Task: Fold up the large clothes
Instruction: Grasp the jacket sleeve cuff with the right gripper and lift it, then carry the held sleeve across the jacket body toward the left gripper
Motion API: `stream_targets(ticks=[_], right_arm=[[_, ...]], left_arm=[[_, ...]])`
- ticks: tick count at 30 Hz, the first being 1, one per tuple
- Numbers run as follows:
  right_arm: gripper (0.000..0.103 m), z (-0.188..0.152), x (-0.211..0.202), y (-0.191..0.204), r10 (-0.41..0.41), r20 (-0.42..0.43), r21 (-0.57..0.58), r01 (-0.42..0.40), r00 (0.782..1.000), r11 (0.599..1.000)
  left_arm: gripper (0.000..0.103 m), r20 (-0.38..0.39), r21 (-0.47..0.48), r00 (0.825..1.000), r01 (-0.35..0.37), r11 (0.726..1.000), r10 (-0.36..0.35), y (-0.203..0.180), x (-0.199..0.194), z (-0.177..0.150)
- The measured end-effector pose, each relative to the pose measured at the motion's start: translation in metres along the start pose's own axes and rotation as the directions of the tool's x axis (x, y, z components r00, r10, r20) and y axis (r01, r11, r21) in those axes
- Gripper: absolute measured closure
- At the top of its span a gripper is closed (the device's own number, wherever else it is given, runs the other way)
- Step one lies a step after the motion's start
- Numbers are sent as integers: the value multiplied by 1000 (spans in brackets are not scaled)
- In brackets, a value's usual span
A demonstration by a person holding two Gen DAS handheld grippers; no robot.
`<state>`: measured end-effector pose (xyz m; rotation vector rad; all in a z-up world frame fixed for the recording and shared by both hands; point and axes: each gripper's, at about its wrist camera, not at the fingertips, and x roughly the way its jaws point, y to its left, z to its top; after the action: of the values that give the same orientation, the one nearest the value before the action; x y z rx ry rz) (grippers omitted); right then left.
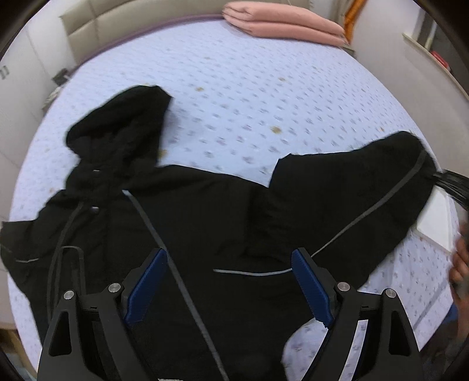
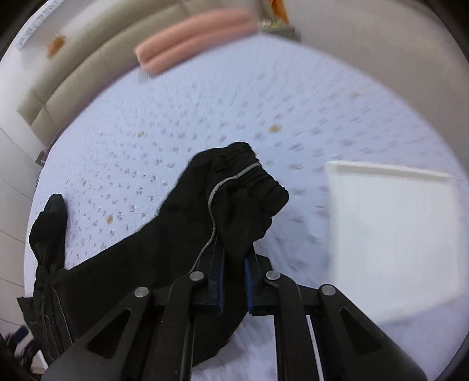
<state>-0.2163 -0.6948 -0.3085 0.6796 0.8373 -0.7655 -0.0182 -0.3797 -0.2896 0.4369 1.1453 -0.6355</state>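
A black hooded jacket with thin grey piping lies spread on the pale patterned bed. Its hood points up to the left, and one sleeve runs off to the right. My left gripper hangs open just above the jacket's body, with cloth below the blue pads but none pinched. In the right wrist view my right gripper is shut on the sleeve near its gathered cuff, and the cloth bunches up between the blue pads.
A folded pink blanket lies at the head of the bed against a beige headboard. A white flat board lies on the bed to the right of the sleeve. A person's hand shows at the right edge.
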Motion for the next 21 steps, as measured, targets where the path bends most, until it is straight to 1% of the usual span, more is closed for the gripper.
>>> stream_targets(ticks=[1, 3, 5, 7, 8, 11, 13, 15, 16, 17, 18, 20, 21], right_arm=[[90, -5, -12, -8, -5, 9, 20, 5, 1000, 1000], [90, -28, -41, -32, -42, 6, 95, 41, 999, 995], [90, -51, -50, -52, -71, -23, 138, 74, 997, 988], [90, -72, -42, -62, -98, -75, 152, 108, 992, 983], [90, -84, -29, -69, -109, -117, 160, 127, 987, 979], [90, -95, 5, -84, -135, -161, 131, 157, 978, 979], [89, -101, 26, -97, -97, -220, 161, 134, 971, 978], [83, -104, 29, -107, -65, -223, 180, 106, 973, 978], [83, -103, 26, -108, -57, -218, 177, 97, 974, 979], [78, -103, 25, -109, -51, -211, 183, 91, 976, 979], [66, -103, 24, -111, -30, -206, 197, 71, 978, 978], [48, -101, 26, -121, -8, -192, 229, 53, 981, 972], [47, -100, 32, -123, 3, -194, 248, 46, 981, 968]], left_arm=[[16, -4, 7, 1000, 7, 1000, -7, -5, 4, 0], [16, -16, 31, 1000, 24, 999, -23, -20, 16, -2], [16, -39, 46, 999, 30, 998, -29, -33, 28, -4], [16, -61, 59, 998, 38, 998, -34, -42, 40, -6], [17, -74, 69, 997, 37, 997, -32, -47, 46, -8], [22, -102, 96, 995, 27, 995, -17, -58, 60, -10], [22, -109, 110, 994, 20, 994, -8, -63, 65, -12], [22, -100, 125, 995, 14, 992, -1, -67, 64, -12], [22, -95, 134, 995, 11, 991, 1, -69, 63, -12], [22, -94, 141, 996, 13, 990, 1, -71, 62, -13], [22, -97, 143, 995, 16, 990, -2, -71, 62, -13], [22, -105, 139, 994, 30, 990, -15, -73, 64, -12], [22, -107, 136, 994, 35, 990, -21, -73, 64, -12]])
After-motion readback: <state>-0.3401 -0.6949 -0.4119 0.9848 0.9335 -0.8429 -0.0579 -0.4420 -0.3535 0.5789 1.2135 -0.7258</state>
